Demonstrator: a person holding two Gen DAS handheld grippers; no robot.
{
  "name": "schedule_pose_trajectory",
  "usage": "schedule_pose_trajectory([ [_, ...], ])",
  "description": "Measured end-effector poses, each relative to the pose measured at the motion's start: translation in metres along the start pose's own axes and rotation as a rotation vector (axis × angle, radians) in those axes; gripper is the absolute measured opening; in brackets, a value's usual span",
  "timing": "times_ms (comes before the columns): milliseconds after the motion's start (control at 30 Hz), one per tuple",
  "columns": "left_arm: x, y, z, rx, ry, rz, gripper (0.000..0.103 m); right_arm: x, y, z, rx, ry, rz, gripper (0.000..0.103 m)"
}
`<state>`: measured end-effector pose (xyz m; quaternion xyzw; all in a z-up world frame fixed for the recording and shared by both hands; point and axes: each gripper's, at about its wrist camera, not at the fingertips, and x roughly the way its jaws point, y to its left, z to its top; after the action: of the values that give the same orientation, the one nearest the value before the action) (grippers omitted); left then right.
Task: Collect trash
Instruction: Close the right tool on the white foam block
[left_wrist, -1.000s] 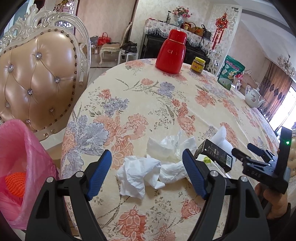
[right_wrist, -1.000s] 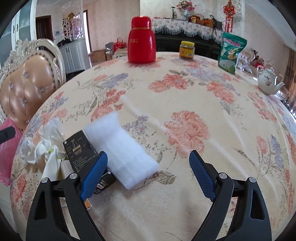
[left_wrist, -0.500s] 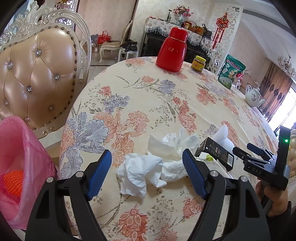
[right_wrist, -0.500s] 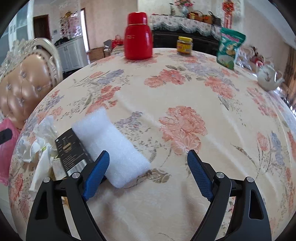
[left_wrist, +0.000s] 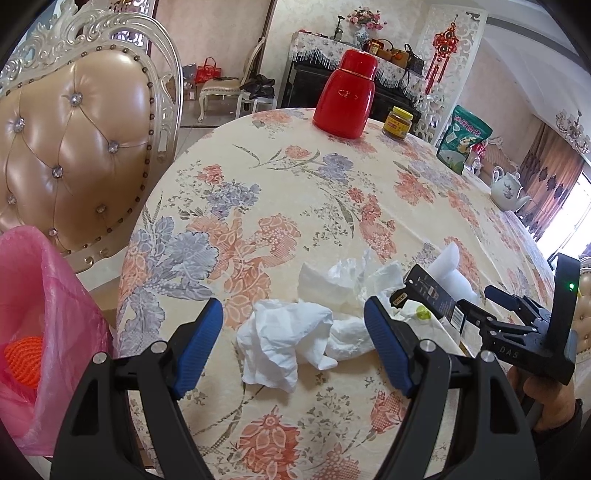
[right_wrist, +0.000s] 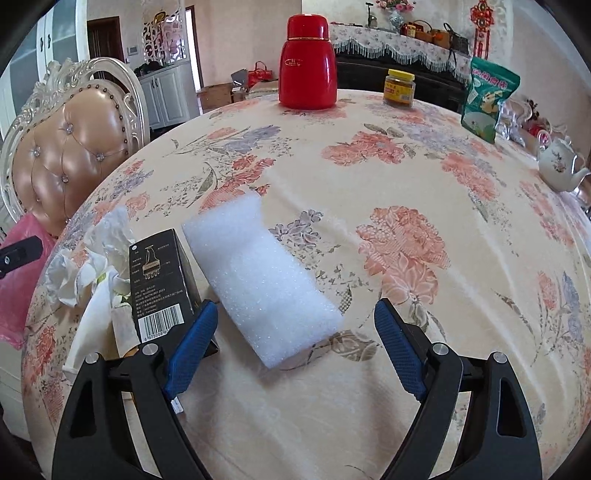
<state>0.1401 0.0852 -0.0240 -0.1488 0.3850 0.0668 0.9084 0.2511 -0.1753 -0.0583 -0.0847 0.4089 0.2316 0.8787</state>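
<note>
Tissue clear in left view, foam block in right

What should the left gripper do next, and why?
Probably ease the left gripper forward and down onto the tissue. Its jaws are open with nothing held, the crumpled tissue lies on the table just ahead between them, and the pink bag waits at the left.
</note>
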Motion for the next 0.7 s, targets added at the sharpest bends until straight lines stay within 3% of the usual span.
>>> schedule_pose_trajectory([
  [433, 0.001, 0.0, -0.001, 0.004, 0.006, -0.001, 0.075, 0.001, -0.002, 0.0, -0.003, 0.004, 0.008, 0.081],
  [567, -0.001, 0.0, -0.002, 0.014, 0.004, -0.004, 0.075, 0.017, 0.011, -0.008, -0.07, 0.095, 0.028, 0.071],
  [700, 0.001, 0.002, -0.004, 0.013, 0.011, 0.001, 0.075, 0.01, 0.009, -0.005, -0.058, 0.068, 0.026, 0.063],
])
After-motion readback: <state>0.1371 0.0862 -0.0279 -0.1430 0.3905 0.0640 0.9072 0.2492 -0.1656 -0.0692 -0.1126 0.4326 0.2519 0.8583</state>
